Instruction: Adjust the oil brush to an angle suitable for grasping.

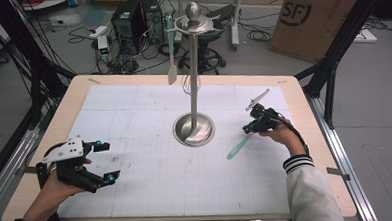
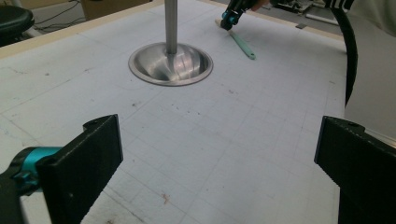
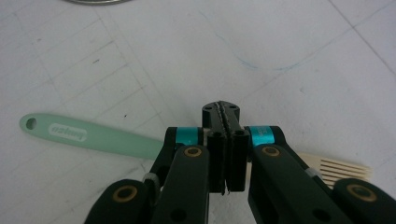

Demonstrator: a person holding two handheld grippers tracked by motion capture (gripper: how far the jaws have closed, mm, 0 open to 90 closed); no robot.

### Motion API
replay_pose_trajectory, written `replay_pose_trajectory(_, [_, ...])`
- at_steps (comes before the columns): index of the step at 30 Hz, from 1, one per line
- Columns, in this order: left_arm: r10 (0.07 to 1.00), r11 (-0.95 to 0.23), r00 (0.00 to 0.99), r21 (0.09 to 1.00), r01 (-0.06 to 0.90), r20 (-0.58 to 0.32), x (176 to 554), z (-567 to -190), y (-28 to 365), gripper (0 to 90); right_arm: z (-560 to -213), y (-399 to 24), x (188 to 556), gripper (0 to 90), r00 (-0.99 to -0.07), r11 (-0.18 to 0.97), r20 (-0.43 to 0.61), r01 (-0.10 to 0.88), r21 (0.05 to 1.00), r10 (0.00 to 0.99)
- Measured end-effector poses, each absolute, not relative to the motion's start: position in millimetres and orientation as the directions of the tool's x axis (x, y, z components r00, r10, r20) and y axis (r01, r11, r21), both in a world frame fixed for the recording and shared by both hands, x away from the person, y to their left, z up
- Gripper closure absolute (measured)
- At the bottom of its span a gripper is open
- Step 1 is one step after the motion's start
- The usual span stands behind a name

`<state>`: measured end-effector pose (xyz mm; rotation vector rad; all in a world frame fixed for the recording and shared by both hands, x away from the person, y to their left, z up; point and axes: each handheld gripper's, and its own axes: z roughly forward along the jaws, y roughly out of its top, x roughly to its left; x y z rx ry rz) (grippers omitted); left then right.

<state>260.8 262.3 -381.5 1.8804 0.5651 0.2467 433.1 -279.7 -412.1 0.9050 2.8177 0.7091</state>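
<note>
A mint-green slotted spatula (image 1: 237, 147) lies flat on the white gridded mat, right of the metal stand. My right gripper (image 1: 248, 128) is low over it with its jaws pressed flat together. In the right gripper view the green handle (image 3: 93, 135) runs out to the left behind the shut right gripper (image 3: 221, 109), and the cream slotted blade (image 3: 341, 169) shows at the right; nothing lies between the pads. My left gripper (image 1: 104, 162) rests at the near left, open and empty. The left gripper (image 2: 215, 168) has bare mat between its jaws, with the spatula (image 2: 243, 45) far off.
A metal stand rises from a dished base (image 1: 194, 129) at mid-table; its top ring carries a second green spatula (image 1: 171, 54) and a steel ladle (image 1: 194, 13). The wooden table edge (image 1: 305, 135) borders the mat. Black frame posts stand at both sides.
</note>
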Motion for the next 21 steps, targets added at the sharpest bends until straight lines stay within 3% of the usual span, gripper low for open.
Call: replay_pose_trajectory(21, [0.491,-0.285,0.866,0.922,0.261,-0.093,260.7,-381.4,262.1,1.7,-417.6,-278.4,433.4,89.4,-0.818,0.743,0.019,0.531,0.408,0.575])
